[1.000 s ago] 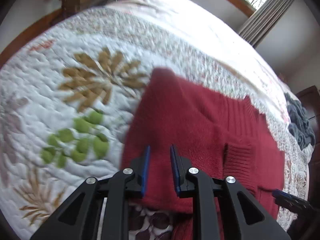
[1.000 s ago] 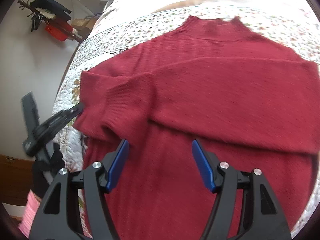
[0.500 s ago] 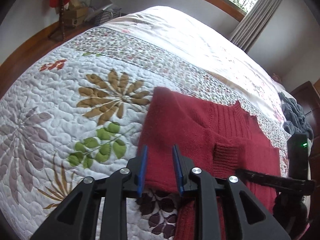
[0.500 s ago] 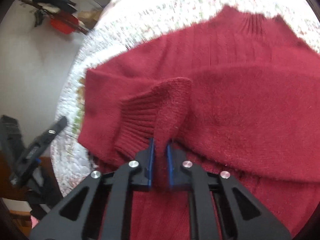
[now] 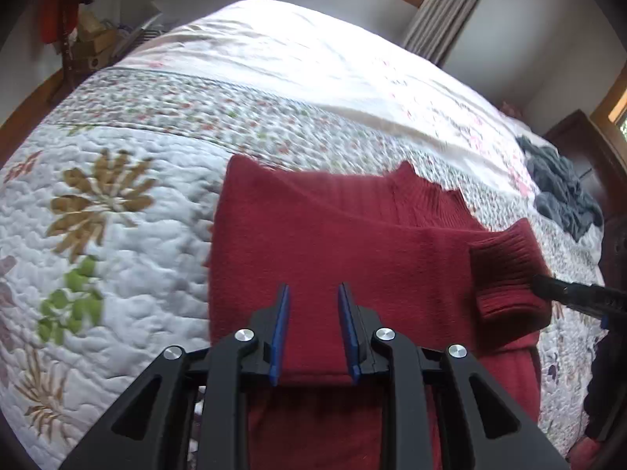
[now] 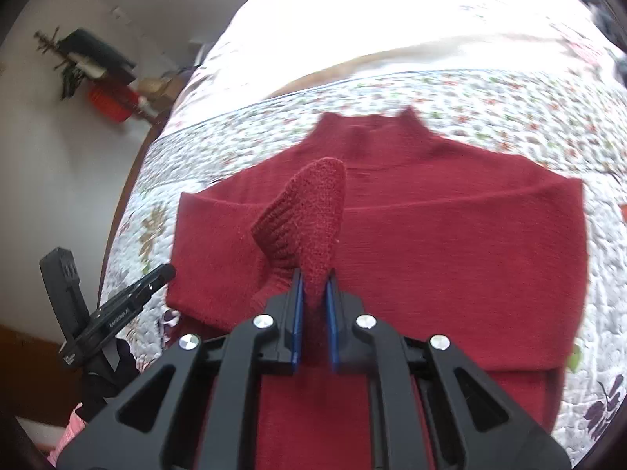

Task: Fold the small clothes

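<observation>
Red sweater [image 6: 450, 243] lies spread on the quilted bed [image 5: 129, 203], filling the centre of both frames. Right gripper [image 6: 313, 305] has its jaws clamped on the ribbed sleeve cuff [image 6: 309, 211], lifted above the body. Left gripper [image 5: 313, 329] hovers low over the folded sleeve, jaws slightly apart, holding nothing

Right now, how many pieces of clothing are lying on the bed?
2. A red sweater is spread on the quilt near the hand-held grippers, and a dark grey garment lies bunched at the bed's far right edge. Others may lie out of view.
</observation>
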Action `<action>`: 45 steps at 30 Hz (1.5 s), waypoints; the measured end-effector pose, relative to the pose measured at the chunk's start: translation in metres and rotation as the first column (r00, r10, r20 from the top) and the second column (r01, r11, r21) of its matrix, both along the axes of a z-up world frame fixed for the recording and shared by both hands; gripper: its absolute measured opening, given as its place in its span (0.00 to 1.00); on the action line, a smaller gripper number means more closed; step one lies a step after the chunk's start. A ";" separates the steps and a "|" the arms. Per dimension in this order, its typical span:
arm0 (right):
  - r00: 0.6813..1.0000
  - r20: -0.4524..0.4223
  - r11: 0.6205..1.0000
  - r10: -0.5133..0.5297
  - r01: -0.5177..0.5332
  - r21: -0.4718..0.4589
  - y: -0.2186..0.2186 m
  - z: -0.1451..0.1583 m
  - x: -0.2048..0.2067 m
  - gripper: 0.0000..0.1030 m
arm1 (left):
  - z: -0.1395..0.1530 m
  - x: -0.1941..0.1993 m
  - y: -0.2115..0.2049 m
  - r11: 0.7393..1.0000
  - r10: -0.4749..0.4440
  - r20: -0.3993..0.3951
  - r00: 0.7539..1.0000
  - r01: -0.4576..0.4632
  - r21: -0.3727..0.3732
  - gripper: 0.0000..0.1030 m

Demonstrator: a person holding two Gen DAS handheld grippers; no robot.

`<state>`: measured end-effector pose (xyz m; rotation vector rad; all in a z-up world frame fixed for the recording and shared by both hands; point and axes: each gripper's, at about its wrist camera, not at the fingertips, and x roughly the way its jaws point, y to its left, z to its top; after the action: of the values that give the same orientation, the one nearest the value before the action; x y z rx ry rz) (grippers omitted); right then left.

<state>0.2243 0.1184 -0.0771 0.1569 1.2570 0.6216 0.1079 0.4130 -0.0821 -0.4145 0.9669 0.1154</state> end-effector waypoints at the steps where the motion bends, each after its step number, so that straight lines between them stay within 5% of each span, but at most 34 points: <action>1: 1.000 0.002 1.000 -0.021 0.021 -0.016 -0.009 -0.005 0.003 0.09 | -0.005 0.004 -0.004 1.000 -0.004 -0.010 1.000 0.004 0.008 0.24; 9: 0.992 -0.082 0.993 -0.093 0.087 -0.074 -0.030 -0.062 0.013 0.09 | -0.040 0.019 -0.012 1.000 0.009 -0.093 0.996 -0.007 0.024 0.24; 18: 0.986 -0.122 0.990 -0.112 0.099 -0.104 -0.031 -0.084 0.010 0.13 | -0.051 0.026 -0.011 0.999 0.003 -0.120 0.993 0.001 0.036 0.24; 26: 0.999 0.048 0.988 -0.002 0.010 -0.155 -0.021 -0.024 -0.007 0.37 | -0.020 0.019 -0.014 1.000 -0.002 -0.079 0.997 0.005 0.026 0.26; 34: 0.981 0.045 0.943 0.186 -0.166 -0.288 0.039 -0.048 -0.020 0.58 | -0.018 0.035 -0.042 0.998 -0.067 -0.102 0.993 0.069 0.013 0.31; 39: 0.984 0.033 0.930 0.178 -0.157 -0.333 0.039 -0.069 -0.017 0.53 | -0.044 0.042 -0.039 0.998 -0.055 -0.152 0.987 0.055 0.001 0.31; 43: 0.993 0.024 0.960 0.116 -0.106 -0.258 0.022 -0.060 -0.010 0.24 | -0.052 0.039 -0.033 0.999 -0.050 -0.151 0.987 0.050 -0.004 0.31; 45: 0.997 0.030 0.973 0.071 -0.062 -0.224 0.009 -0.052 -0.006 0.20 | -0.053 0.039 -0.031 0.999 -0.049 -0.149 0.988 0.047 -0.013 0.31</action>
<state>0.2187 0.1276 -0.1295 -0.0835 1.2898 0.5342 0.1467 0.3818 -0.1346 -0.3945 1.1246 0.0993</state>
